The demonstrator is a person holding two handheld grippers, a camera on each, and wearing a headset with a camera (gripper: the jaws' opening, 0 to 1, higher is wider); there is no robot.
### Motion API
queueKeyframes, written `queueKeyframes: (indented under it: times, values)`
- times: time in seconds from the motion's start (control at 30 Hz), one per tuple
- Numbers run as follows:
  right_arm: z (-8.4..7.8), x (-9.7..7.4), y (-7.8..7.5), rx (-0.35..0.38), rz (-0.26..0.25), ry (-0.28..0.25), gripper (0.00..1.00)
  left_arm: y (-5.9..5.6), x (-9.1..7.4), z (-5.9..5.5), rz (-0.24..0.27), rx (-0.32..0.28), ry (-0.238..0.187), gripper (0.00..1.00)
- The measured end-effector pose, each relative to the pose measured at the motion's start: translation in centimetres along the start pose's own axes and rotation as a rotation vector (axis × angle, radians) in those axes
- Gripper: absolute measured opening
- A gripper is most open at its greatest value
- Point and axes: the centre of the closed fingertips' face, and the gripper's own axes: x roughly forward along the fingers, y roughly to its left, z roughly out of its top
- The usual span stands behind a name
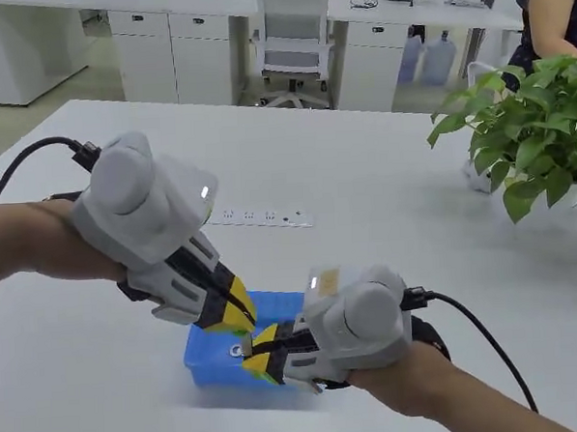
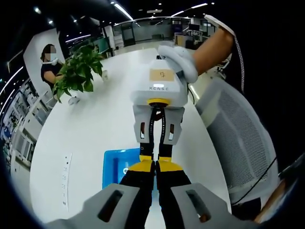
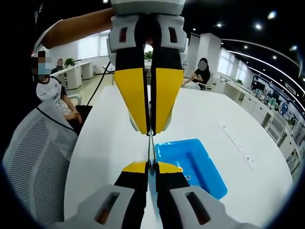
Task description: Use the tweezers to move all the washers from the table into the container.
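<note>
A blue container sits on the white table near me. My left gripper comes down from the upper left and my right gripper reaches in from the lower right; their yellow tips nearly meet over the container's right part. In the right gripper view a thin metal pair of tweezers runs edge-on from my right gripper up into the left gripper, and both are shut on it. A small metal washer lies in the container by the tips. In the left gripper view my left gripper faces the right gripper above the container.
A potted green plant stands at the table's right edge. A flush row of power sockets lies in the tabletop beyond the container. A mesh office chair is beside the table, with desks and seated people behind.
</note>
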Motion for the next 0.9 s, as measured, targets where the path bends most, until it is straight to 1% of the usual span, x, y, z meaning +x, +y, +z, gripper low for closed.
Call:
queueKeyframes:
  times: [0.2, 0.33, 0.37, 0.47, 0.5, 0.57, 0.67, 0.77, 0.9]
  values:
    - [-1.4, 0.3, 1.2, -0.008, 0.011, 0.036, 0.05, -1.1, 0.6, -1.5, -0.005, -0.018, 0.011, 0.05]
    - [-2.3, 0.4, 1.8, -0.027, 0.021, 0.065, 0.05, -1.7, 1.1, -2.6, -0.01, -0.025, 0.028, 0.05]
    - [-2.3, 0.5, 1.8, -0.028, 0.022, 0.068, 0.05, -1.8, 1.1, -2.7, -0.009, -0.026, 0.028, 0.05]
    - [-3.1, 0.5, 2.3, -0.047, 0.032, 0.1, 0.05, -2.2, 1.6, -3.8, -0.008, -0.031, 0.049, 0.05]
    - [-3.2, 0.5, 2.4, -0.048, 0.035, 0.105, 0.05, -2.2, 1.7, -3.9, -0.009, -0.032, 0.051, 0.05]
    - [-3.6, 0.5, 2.6, -0.053, 0.039, 0.115, 0.05, -2.4, 2.0, -4.4, -0.007, -0.037, 0.057, 0.05]
    - [-4.3, 0.6, 2.9, -0.07, 0.045, 0.146, 0.05, -2.8, 2.7, -5.6, -0.001, -0.034, 0.084, 0.05]
    - [-4.8, 0.7, 3.3, -0.082, 0.054, 0.168, 0.05, -3.2, 3.2, -6.1, -0.006, -0.034, 0.095, 0.05]
    - [-5.3, 0.8, 3.5, -0.078, 0.059, 0.187, 0.05, -3.4, 3.7, -6.9, -0.006, -0.035, 0.105, 0.05]
